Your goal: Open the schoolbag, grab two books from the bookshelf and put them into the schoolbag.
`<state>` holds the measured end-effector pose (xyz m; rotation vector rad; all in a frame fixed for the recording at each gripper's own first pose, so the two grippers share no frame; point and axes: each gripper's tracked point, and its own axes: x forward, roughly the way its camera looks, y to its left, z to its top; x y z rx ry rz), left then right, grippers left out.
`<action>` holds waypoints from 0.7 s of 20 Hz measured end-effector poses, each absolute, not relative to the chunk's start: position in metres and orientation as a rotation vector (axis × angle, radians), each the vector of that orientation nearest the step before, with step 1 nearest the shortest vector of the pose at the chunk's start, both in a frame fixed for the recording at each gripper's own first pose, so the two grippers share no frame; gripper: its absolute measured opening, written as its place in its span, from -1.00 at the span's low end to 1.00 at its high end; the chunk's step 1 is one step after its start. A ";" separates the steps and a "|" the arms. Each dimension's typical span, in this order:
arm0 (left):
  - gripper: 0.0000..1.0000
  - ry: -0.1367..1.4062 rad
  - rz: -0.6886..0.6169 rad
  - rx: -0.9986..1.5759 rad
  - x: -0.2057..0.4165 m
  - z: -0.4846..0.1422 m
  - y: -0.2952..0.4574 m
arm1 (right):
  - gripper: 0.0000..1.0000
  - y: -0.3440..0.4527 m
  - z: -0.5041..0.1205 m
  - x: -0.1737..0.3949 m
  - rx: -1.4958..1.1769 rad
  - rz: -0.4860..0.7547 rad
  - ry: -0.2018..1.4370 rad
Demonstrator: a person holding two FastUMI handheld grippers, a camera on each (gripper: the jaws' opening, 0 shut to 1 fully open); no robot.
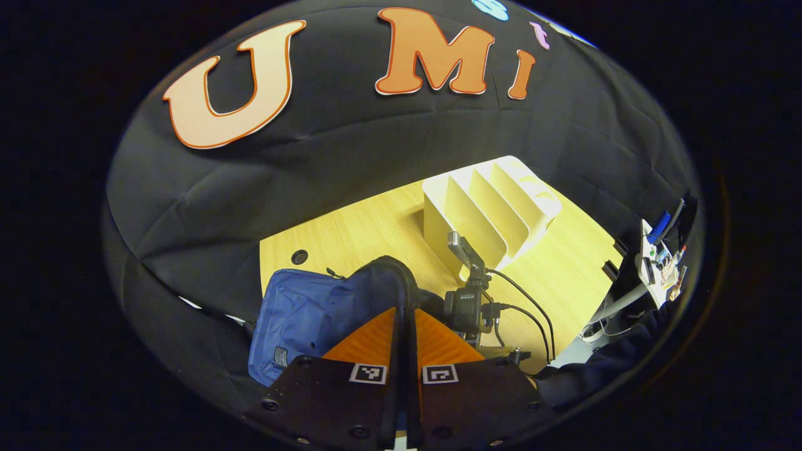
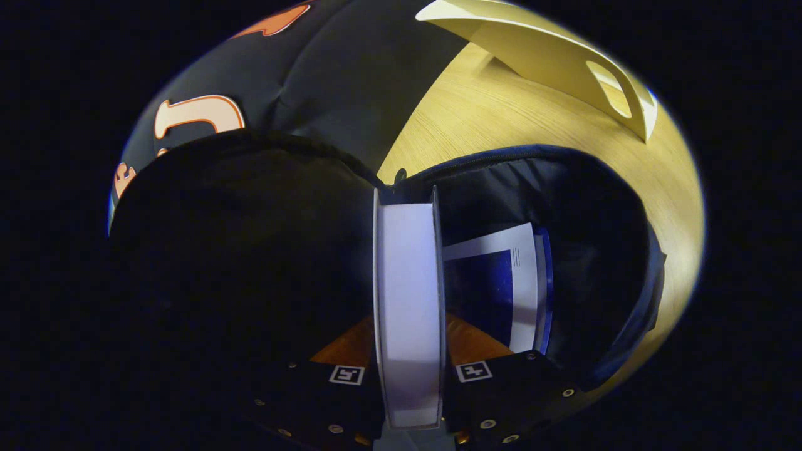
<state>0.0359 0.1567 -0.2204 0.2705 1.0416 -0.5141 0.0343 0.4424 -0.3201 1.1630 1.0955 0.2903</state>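
The wooden counter [image 1: 351, 232] has the blue bag [image 1: 301, 313] near you and the white shelf [image 1: 489, 207] farther back, with a black cloth wall behind. Your left gripper [image 1: 404, 338] has its fingers closed tight on the bag's soft black strap [image 1: 407, 294], which will bend and sag, so keep lifting it to hold the floppy mouth wide. Your right gripper [image 2: 408, 326] has its fingers squeezed on a stiff, flat book [image 2: 408, 300] by its edge, over the open bag where another book [image 2: 501, 288] already lies, and I think it will slide in easily if you keep it straight.
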 end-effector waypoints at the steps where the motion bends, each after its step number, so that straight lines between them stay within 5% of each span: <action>1: -0.87 1.036 -0.505 0.263 0.039 -0.220 0.159 | -0.20 0.441 -0.323 0.033 1.147 0.264 1.120; 2: -0.87 1.035 -0.497 0.255 0.040 -0.220 0.162 | 0.04 0.438 -0.324 0.030 1.112 0.240 1.146; 3: -0.87 1.030 -0.484 0.249 0.043 -0.218 0.166 | -0.05 0.436 -0.326 0.028 1.070 0.228 1.171; 7: -0.87 1.020 -0.441 0.233 0.050 -0.216 0.175 | 0.40 0.433 -0.335 0.013 0.958 0.187 1.332; 8: -0.87 1.020 -0.438 0.224 0.050 -0.216 0.176 | 0.72 0.431 -0.335 0.012 0.926 0.183 1.355; 9: -0.87 1.020 -0.433 0.219 0.051 -0.216 0.176 | 0.54 0.426 -0.335 0.008 0.883 0.182 1.371; 10: -0.87 1.020 -0.428 0.211 0.050 -0.218 0.178 | 0.56 0.422 -0.332 0.003 0.834 0.185 1.385; 11: -0.86 1.020 -0.420 0.206 0.052 -0.217 0.178 | 0.93 0.419 -0.328 -0.002 0.793 0.196 1.399; 12: -0.87 1.017 -0.412 0.200 0.053 -0.218 0.181 | 0.60 0.417 -0.324 -0.007 0.768 0.215 1.413; 14: -0.86 1.008 -0.397 0.194 0.055 -0.216 0.184 | 0.63 0.414 -0.316 -0.013 0.751 0.243 1.428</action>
